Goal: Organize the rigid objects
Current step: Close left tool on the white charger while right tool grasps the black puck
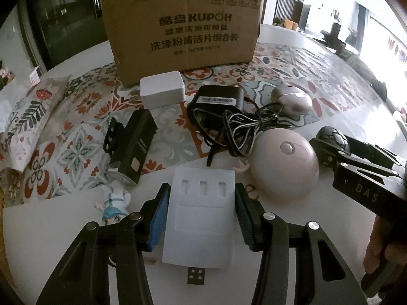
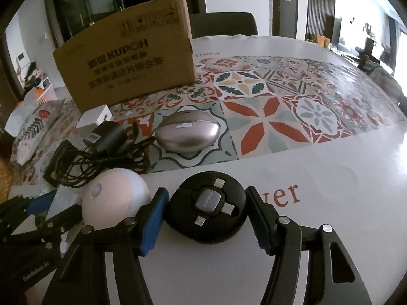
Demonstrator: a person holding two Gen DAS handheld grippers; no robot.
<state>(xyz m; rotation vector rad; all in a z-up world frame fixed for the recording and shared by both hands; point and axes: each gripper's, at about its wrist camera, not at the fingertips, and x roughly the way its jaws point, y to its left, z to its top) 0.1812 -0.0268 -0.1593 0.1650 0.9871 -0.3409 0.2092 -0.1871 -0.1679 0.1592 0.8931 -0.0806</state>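
Left gripper: jaws clamped on the white USB hub, blue pads against both sides.
Right gripper: jaws closed around the round black cable reel, pads at its rim.
Cardboard box: far side of the bench.
In front of box: white adapter, black charger, pink dome.

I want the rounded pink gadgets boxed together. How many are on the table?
2: the pale dome by the black cable, the metallic oval behind it, nearer the box. Others may be hidden.
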